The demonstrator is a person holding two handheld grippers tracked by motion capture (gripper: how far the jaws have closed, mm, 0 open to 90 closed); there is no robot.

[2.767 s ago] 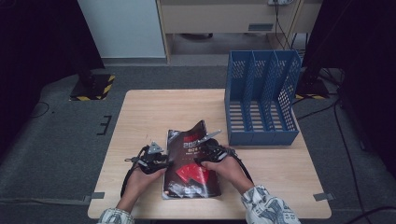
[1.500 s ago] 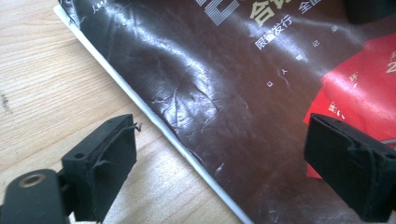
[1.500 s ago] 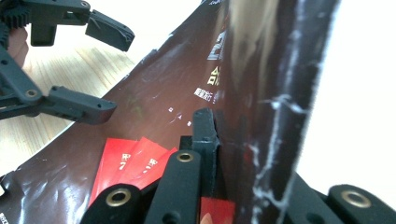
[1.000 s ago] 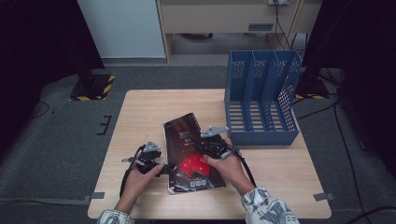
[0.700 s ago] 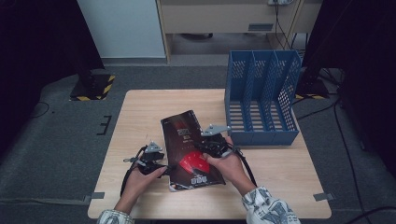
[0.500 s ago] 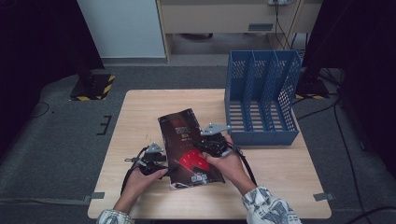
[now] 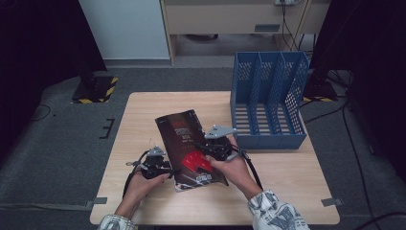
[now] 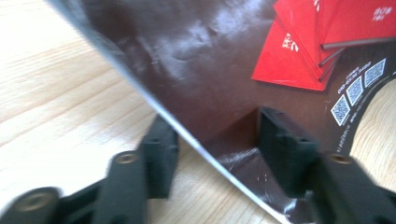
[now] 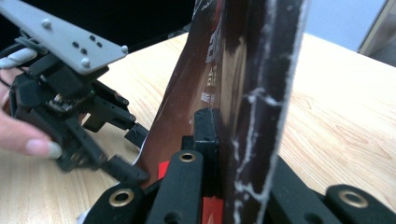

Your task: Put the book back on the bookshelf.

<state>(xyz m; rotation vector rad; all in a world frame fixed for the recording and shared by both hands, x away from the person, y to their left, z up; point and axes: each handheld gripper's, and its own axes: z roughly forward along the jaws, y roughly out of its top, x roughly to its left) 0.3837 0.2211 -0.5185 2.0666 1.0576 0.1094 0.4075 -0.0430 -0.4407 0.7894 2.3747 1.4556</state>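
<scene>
A dark brown magazine (image 7: 189, 143) with a red graphic is tilted up off the wooden table (image 7: 143, 115), lower left edge low. My right gripper (image 7: 203, 151) is shut on its right side; in the right gripper view the jaws (image 9: 229, 140) clamp the standing cover (image 9: 243, 70). My left gripper (image 7: 170, 167) sits at the lower left edge. Its jaws (image 8: 222, 144) have just been closing: one lies under the edge, the other over the cover (image 8: 210, 60), with a gap left. The left gripper (image 9: 133, 154) also shows in the right gripper view.
A blue three-slot file rack (image 7: 268, 100) stands at the table's far right, slots facing up. Dark floor and cables surround the table. Bare wood lies to the left and at the front right.
The magazine's top has swung a little to the left with the right gripper still holding it. The left gripper's jaws have narrowed around the lower left edge.
</scene>
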